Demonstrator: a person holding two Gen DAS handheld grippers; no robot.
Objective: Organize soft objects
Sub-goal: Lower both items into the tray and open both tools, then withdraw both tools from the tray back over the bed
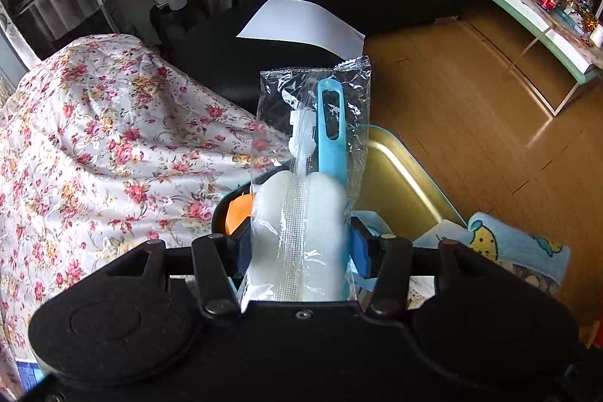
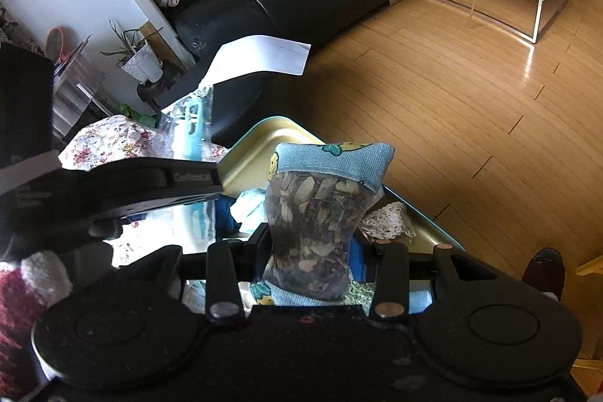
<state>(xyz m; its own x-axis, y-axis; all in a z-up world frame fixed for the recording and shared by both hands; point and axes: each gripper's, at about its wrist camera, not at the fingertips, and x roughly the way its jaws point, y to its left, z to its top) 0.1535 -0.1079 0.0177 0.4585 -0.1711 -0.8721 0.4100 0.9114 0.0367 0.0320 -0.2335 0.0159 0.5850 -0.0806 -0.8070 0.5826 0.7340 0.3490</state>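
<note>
Two soft things are held above the gold tray (image 1: 399,176): the left gripper (image 1: 297,251) has its fingers closed on a bagged sponge brush (image 1: 301,213), and the right gripper (image 2: 312,251) pinches a sachet (image 2: 320,213) at its waist. The slick plastic bag could slide free, and the squeezed sachet may sag or spill, probably onto the wooden floor (image 2: 414,100). No label on either is readable.
</note>
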